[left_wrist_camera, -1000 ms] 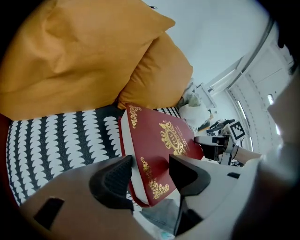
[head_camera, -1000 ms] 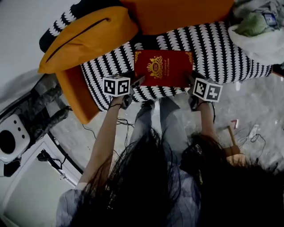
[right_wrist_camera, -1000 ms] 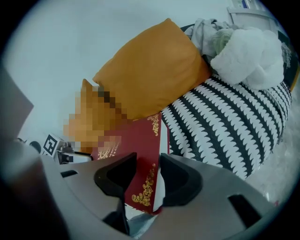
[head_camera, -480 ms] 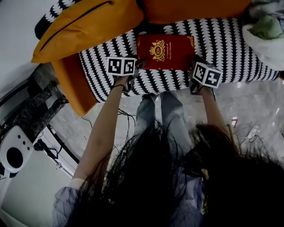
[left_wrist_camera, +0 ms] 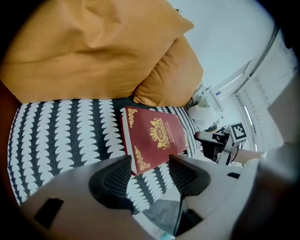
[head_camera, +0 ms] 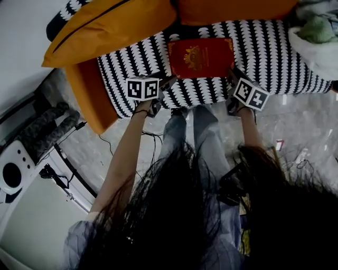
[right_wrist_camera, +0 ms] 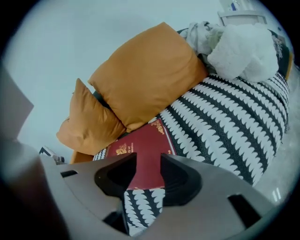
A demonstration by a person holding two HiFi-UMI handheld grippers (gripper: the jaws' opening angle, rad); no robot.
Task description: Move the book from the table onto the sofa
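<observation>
The red book (head_camera: 200, 57) with gold ornament lies cover up on the black-and-white sofa seat (head_camera: 264, 52), a little askew. My left gripper (head_camera: 168, 82) is at its near left corner and my right gripper (head_camera: 231, 79) at its near right corner. In the left gripper view the book (left_wrist_camera: 154, 136) has its corner between the spread jaws of the left gripper (left_wrist_camera: 147, 168), with seat pattern showing below. In the right gripper view the book (right_wrist_camera: 140, 150) runs behind both jaws of the right gripper (right_wrist_camera: 148, 171), which stand apart. I see no pad pressing on the book.
Two orange cushions (head_camera: 105, 26) (head_camera: 232, 10) lean at the back of the seat just behind the book. A white and green bundle of cloth (head_camera: 317, 37) fills the seat's right end. Cables and a white appliance (head_camera: 13, 171) lie on the floor at the left.
The book now sits farther in from the seat's front edge and is turned slightly. Both grippers moved in with it and stay at its near corners.
</observation>
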